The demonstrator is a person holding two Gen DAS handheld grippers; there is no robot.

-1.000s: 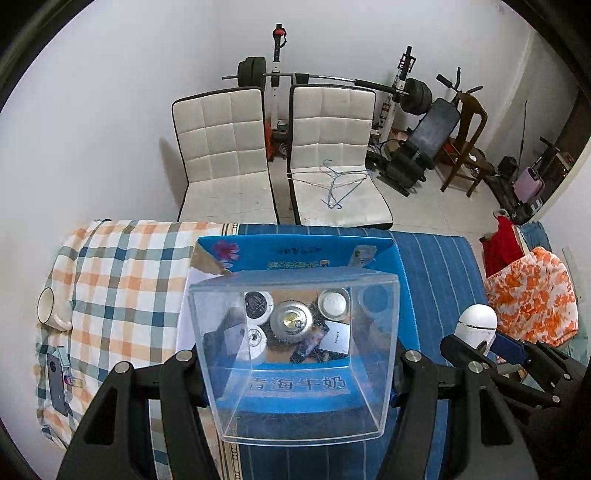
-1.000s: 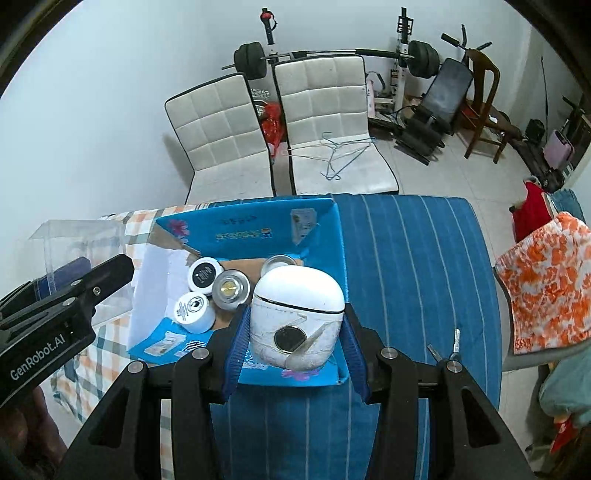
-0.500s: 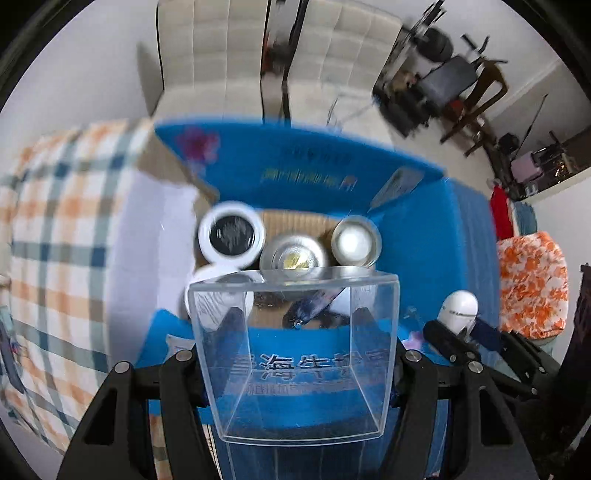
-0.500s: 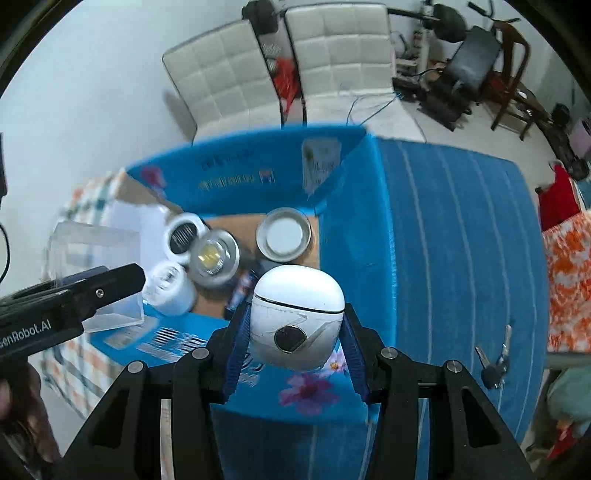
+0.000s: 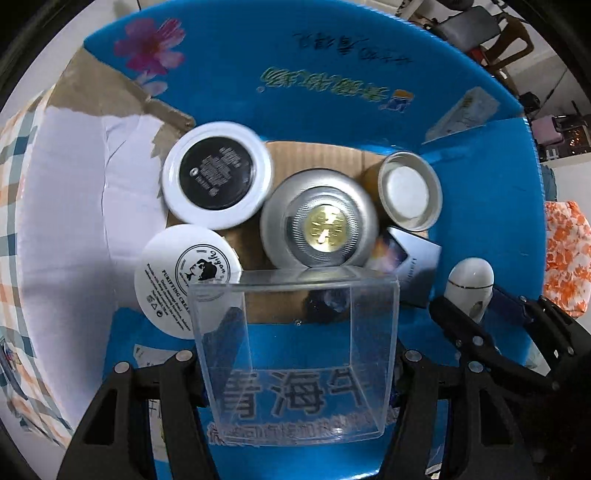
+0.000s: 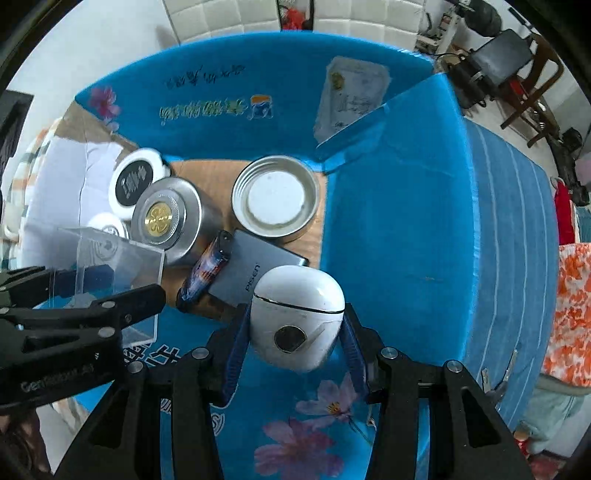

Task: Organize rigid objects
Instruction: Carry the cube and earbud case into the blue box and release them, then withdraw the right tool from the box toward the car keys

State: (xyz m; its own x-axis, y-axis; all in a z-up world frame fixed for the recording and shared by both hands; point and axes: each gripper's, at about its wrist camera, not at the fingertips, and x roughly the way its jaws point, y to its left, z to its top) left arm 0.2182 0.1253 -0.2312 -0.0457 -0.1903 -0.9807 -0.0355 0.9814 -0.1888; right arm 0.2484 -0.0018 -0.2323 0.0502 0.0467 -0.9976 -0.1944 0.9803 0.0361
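My left gripper (image 5: 295, 363) is shut on a clear plastic box (image 5: 295, 354), held over the near side of the blue cardboard box (image 5: 332, 74). My right gripper (image 6: 295, 332) is shut on a white earbud case (image 6: 297, 317), just above the box's near right corner. Inside the blue cardboard box (image 6: 388, 206) lie a black-topped white jar (image 5: 216, 177), a white cream jar (image 5: 177, 284), a silver tin (image 5: 319, 225) with a gold centre, a shallow metal lid (image 6: 275, 197), a grey card box (image 6: 255, 271) and a dark patterned tube (image 6: 205, 271).
The cardboard box sits on a blue striped cloth (image 6: 509, 229), with a checked cloth (image 5: 14, 206) to its left. Keys (image 6: 495, 380) lie on the cloth at the right. White chairs (image 6: 332, 14) and gym gear (image 6: 509, 59) stand beyond.
Both grippers have moved forward and down toward the blue cardboard box, so its contents now fill the views. Each still holds its object.
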